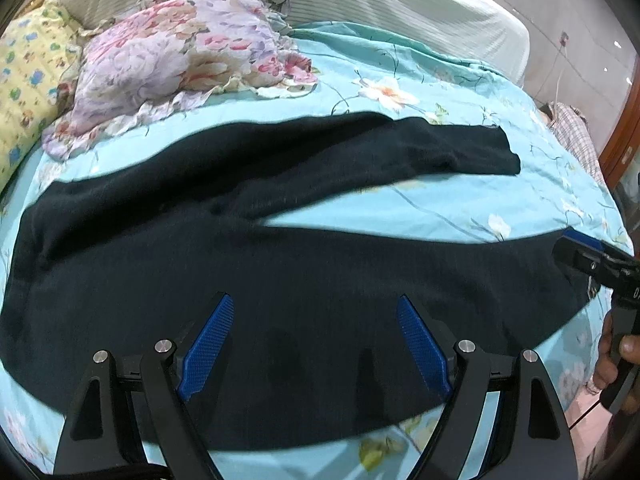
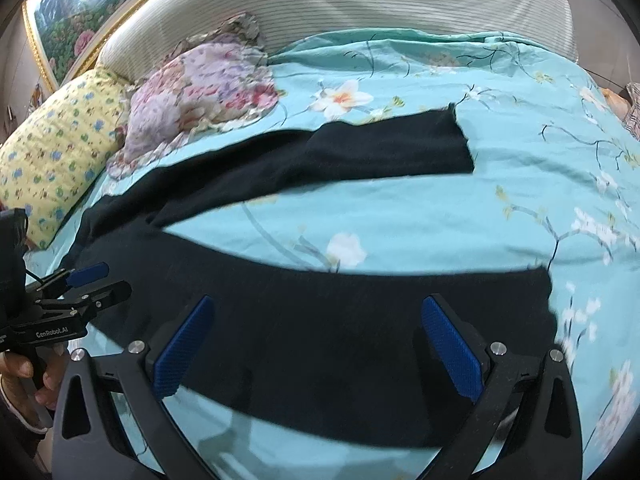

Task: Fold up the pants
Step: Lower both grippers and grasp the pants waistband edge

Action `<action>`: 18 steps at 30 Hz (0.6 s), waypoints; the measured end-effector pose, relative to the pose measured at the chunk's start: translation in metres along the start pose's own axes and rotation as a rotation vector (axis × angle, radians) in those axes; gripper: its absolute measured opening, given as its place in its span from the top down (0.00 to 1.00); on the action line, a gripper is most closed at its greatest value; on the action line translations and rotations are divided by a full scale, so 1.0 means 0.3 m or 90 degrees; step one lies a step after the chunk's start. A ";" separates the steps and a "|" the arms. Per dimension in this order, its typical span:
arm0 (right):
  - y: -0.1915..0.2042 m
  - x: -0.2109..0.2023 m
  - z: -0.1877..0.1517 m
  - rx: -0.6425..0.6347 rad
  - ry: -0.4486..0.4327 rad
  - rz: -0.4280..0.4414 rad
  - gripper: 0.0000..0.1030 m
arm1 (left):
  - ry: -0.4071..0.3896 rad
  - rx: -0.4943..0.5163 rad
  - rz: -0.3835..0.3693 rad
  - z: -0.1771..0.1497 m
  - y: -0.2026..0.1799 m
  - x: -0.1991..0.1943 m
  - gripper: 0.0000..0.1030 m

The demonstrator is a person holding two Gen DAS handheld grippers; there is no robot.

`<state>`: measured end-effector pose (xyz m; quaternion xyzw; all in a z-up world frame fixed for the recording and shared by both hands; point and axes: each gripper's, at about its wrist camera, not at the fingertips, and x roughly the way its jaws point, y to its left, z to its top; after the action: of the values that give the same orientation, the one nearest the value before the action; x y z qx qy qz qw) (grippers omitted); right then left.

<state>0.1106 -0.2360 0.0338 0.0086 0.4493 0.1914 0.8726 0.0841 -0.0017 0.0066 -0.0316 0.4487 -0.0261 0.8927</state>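
A turquoise floral bedsheet point(image 1: 420, 208) spreads beneath and ahead of both tools. Far ahead to the left lie a crumpled floral cloth point(image 1: 180, 52) and a yellow patterned pillow point(image 2: 60, 152), with a pale ribbed headboard point(image 2: 360, 4) behind them. A gold-framed floral painting point(image 2: 84, 8) hangs upper left.

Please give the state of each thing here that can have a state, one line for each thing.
pants: unfolded, spread flat, legs apart.
left tool: open, above the pants, holding nothing.
right tool: open, above the near leg, holding nothing.
bedsheet: spread over the bed.
floral pillow: rumpled.
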 end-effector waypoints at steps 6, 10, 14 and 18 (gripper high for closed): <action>-0.071 0.046 0.118 0.011 0.001 -0.006 0.00 | -0.002 0.023 -0.014 0.123 -0.014 0.052 0.18; -0.129 0.089 0.204 0.032 0.012 0.002 0.00 | 0.003 0.040 -0.032 0.225 -0.034 0.102 0.18; -0.182 0.130 0.298 0.038 0.011 0.001 0.00 | 0.014 0.051 -0.055 0.324 -0.047 0.162 0.18; -0.251 0.169 0.381 0.063 0.014 0.011 0.00 | 0.033 0.077 -0.057 0.413 -0.066 0.240 0.18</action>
<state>0.2516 -0.2706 0.0482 0.0536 0.4681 0.1763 0.8643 0.2262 -0.0227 0.0243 0.0025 0.4675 -0.0939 0.8790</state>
